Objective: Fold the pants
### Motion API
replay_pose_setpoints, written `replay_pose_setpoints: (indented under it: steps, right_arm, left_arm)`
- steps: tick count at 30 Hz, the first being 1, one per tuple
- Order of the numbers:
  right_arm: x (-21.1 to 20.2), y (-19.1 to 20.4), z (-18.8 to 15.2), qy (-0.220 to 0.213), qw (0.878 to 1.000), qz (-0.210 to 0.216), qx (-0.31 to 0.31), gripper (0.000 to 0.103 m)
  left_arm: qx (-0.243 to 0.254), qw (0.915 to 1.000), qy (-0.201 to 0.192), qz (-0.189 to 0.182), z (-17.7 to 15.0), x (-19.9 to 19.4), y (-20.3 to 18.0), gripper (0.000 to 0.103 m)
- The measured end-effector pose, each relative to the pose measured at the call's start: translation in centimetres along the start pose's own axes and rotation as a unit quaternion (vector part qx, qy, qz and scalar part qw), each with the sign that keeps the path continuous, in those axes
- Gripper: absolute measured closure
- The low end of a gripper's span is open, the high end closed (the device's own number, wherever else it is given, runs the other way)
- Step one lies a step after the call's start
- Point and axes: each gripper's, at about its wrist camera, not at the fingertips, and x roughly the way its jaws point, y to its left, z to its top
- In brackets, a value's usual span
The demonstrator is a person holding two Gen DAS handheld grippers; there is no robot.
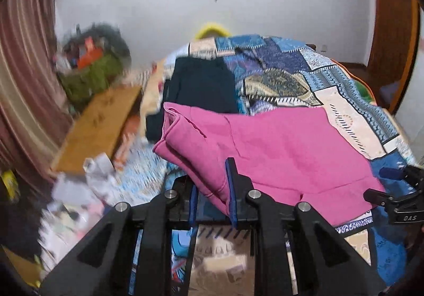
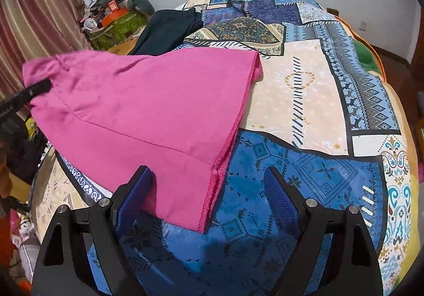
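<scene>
Currently, in the left wrist view, the left tongs (image 1: 213, 190) were clamped on a bunched edge of the pink pants (image 1: 278, 152), raised off the patchwork bed cover (image 1: 344, 99). A dark garment (image 1: 201, 83) lay beyond the pants. The right tongs (image 1: 389, 187) sat at the pants' far side.

In the right wrist view, the right tongs (image 2: 212, 197) stood wide, straddling the hemmed corner of the pants (image 2: 148, 105) without pinching it. The fold appeared to be starting; next, the right tongs likely needed to close on that corner.
</scene>
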Motion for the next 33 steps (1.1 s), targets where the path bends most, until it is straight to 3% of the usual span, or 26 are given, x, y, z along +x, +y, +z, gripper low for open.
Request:
replay_pose_setpoints:
  steps: [4, 11, 21, 33]
  right_arm:
    - [0.0, 0.0, 0.0, 0.001, 1.0, -0.001, 0.0, 0.019]
    - [0.1, -0.2, -0.1, 0.003, 1.0, 0.002, 0.004, 0.019]
    - [0.3, -0.3, -0.1, 0.002, 1.0, 0.008, 0.009, 0.019]
    - [0.3, -0.5, -0.1, 0.002, 1.0, 0.012, 0.013, 0.019]
  left_arm:
    - [0.026, 0.999, -0.033, -0.014, 1.5, -1.1, -1.9, 0.085]
    - [0.023, 0.9931, -0.049, -0.103, 4.4, -2.3, -3.8, 0.088]
    - [0.017, 0.9758, -0.008, -0.218, 5.8, -1.4, -7.3, 0.089]
    - [0.055, 0.9651, 0.055, -0.25, 4.9, 0.4, -10.7, 0.086]
